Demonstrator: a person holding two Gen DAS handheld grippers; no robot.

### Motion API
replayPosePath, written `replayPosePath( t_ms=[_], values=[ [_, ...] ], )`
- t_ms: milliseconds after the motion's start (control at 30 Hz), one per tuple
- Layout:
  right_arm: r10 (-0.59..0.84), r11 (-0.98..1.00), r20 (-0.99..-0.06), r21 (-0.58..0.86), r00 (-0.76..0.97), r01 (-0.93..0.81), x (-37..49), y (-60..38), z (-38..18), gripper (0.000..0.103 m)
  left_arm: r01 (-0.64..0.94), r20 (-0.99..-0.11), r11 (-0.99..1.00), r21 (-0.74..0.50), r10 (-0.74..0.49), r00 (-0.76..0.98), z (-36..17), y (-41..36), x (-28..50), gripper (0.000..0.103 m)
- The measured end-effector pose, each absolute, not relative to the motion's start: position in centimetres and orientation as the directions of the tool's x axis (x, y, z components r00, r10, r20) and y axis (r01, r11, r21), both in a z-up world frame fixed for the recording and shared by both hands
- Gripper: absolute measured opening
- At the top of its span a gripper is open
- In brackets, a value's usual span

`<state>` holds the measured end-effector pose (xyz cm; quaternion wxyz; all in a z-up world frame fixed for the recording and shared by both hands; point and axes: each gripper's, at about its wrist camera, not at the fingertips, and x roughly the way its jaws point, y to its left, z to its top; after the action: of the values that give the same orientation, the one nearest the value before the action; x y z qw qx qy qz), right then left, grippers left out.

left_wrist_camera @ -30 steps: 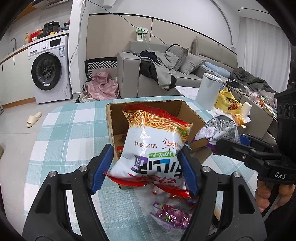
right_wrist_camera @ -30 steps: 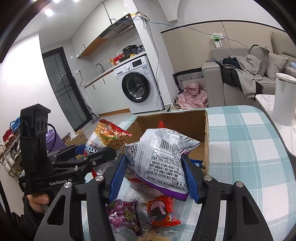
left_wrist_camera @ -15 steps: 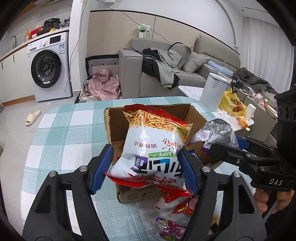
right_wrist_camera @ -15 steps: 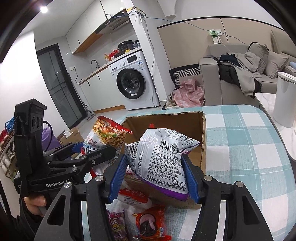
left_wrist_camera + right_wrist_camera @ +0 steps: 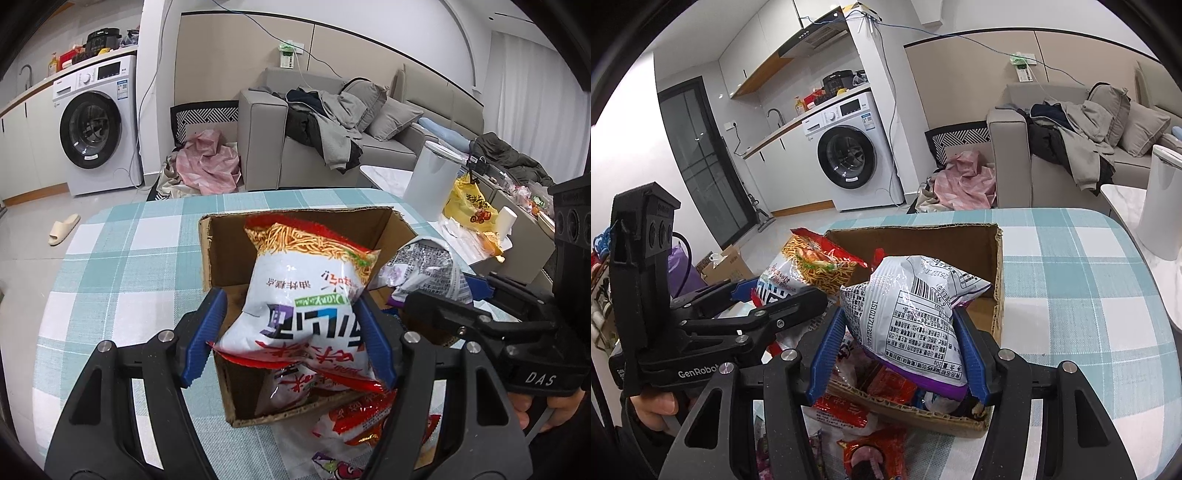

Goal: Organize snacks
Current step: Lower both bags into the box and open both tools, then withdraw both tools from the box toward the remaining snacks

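Centre frame, both views: left tool (image 5: 291,332) grips noodle bag (image 5: 306,295), right tool (image 5: 901,350) grips grey bag (image 5: 916,314); both hang directly over open box (image 5: 997,280).

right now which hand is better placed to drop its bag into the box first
Likely left. The left gripper holds the noodle bag over the cardboard box opening; the right gripper holds the silver bag nearer the box's front edge.

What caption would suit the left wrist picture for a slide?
Blue fingers pinch a noodle snack bag over an open cardboard box on a checked tablecloth.
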<state>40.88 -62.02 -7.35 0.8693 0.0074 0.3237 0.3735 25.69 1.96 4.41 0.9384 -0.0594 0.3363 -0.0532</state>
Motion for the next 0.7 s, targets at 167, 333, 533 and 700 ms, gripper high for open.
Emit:
replayPosePath(
  t_ms=[167, 333, 533, 700],
  values=[
    [0.653, 0.717, -0.564, 0.247, 0.505, -0.652, 41.5, -61.5, -7.6, 0.06, 0.061, -0.63, 0.988, -0.139, -0.136, 0.764, 3.9, 1.7, 26.3, 0.068],
    [0.65, 0.718, -0.564, 0.235, 0.51, -0.655, 41.8, -61.3, -7.8, 0.061, 0.066, -0.632, 0.99, -0.123, -0.129, 0.764, 3.4, 1.4, 26.9, 0.068],
    [0.645, 0.721, -0.559, 0.219, 0.521, -0.658, 41.7, -61.4, -7.8, 0.061, 0.072, -0.626, 0.994, -0.082, -0.107, 0.773, 3.0, 0.6, 26.6, 0.068],
    [0.638, 0.728, -0.546, 0.198, 0.543, -0.656, 41.2, -61.7, -7.6, 0.072, 0.072, -0.631, 0.991, -0.115, -0.129, 0.765, 3.3, 0.9, 26.3, 0.069]
  ],
)
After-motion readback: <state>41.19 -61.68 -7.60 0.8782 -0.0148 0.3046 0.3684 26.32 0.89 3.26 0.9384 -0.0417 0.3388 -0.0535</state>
